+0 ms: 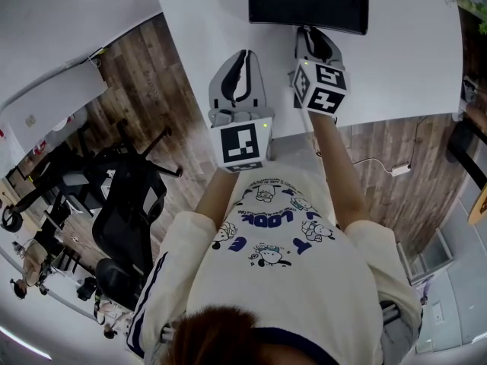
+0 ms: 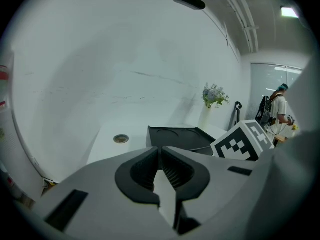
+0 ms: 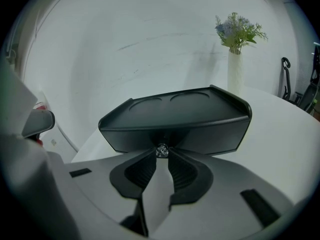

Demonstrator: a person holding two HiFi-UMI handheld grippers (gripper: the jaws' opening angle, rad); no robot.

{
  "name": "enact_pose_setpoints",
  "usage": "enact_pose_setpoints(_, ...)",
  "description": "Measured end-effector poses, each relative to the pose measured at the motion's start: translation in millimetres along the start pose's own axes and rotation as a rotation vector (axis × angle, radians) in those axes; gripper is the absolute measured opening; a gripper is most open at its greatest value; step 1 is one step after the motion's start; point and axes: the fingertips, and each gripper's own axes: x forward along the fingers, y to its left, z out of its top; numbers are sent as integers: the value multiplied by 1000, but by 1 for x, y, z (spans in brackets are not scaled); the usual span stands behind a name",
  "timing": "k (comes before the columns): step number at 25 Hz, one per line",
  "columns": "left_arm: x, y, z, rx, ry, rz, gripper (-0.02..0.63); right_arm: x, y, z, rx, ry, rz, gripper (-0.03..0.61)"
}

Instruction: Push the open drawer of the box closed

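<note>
A black box (image 1: 308, 2) stands at the far side of the white table (image 1: 411, 59). In the right gripper view its front (image 3: 200, 124) fills the middle, with a small clear knob (image 3: 161, 150) on it. My right gripper (image 3: 161, 154) is shut on that knob, one tip on each side. How far the drawer stands out I cannot tell. In the head view the right gripper (image 1: 308, 30) reaches up to the box's front. My left gripper (image 1: 242, 55) hovers over the near table edge, left of the box and apart from it. Its jaws (image 2: 160, 150) are shut on nothing.
A vase of flowers (image 3: 235, 59) stands behind the box to the right. A round cable hole (image 2: 120, 139) is in the table to the box's left. Black office chairs (image 1: 125, 204) stand on the wood floor at my left. A person (image 2: 277, 109) stands far off.
</note>
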Motion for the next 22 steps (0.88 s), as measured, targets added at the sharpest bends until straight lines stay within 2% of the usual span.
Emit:
enact_pose_setpoints(1,0,0,0,-2,-1,0,29,0,1,-2,12,6,11,87)
enact_pose_setpoints(3,0,0,2,-1,-6,-1,29,-3,4,-5,34,18,34,165)
enact_pose_setpoints(6,0,-3,9,1,-23,-11,29,-19,5,-4,35,-8,20,176)
enact_pose_setpoints(9,-3,-8,19,7,-48,-19,29,-40,6,4,19,-64,-6,160)
enact_pose_setpoints(14,-8,-15,34,14,-81,-38,29,-80,15,34,-15,-198,-24,71)
enact_pose_setpoints(22,-21,-25,54,16,-133,-49,29,-125,28,78,-43,-356,15,54)
